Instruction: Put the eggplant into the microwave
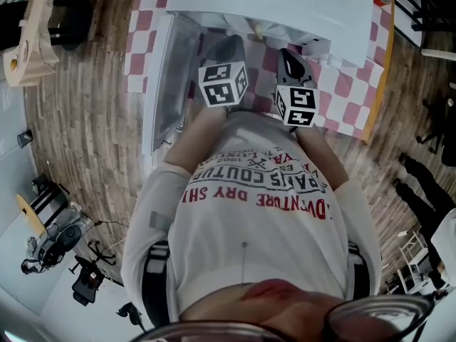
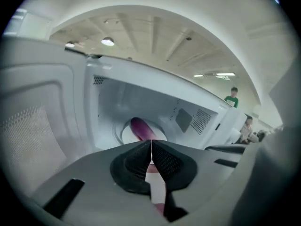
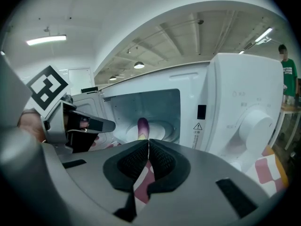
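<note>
Tongs: we hold the left tongs (image 2: 151,147) and the right tongs (image 3: 148,147) side by side in front of the open microwave (image 3: 235,98), both aimed at its mouth.
Nearest: the bench (image 1: 345,91), under a pink-and-white checked cloth, shows just below both tips.
Neighbour: in the right gripper view, the left tongs and their marker cube fill the left edge, beside the opening rather than across it.
In the way: the door (image 2: 40,126) is swung out to our left. The cavity faces us in both gripper views.
Inside: the eggplant (image 2: 140,127) lies on the round turntable (image 3: 163,131) on the cavity floor, well apart from both tips.
Right of the cavity: a control panel with a round dial (image 3: 256,124) and a small warning sticker (image 3: 197,126).
Far: a person in a green top (image 3: 287,74) stands beyond the microwave, under ceiling lamps.
Counts: we see two tongs, one microwave, one eggplant, one turntable and one dial.
Left tongs, grip: the pads are pressed together with nothing between them, and they touch nothing.
Right tongs, grip: likewise closed tight and empty, clear of the eggplant.
</note>
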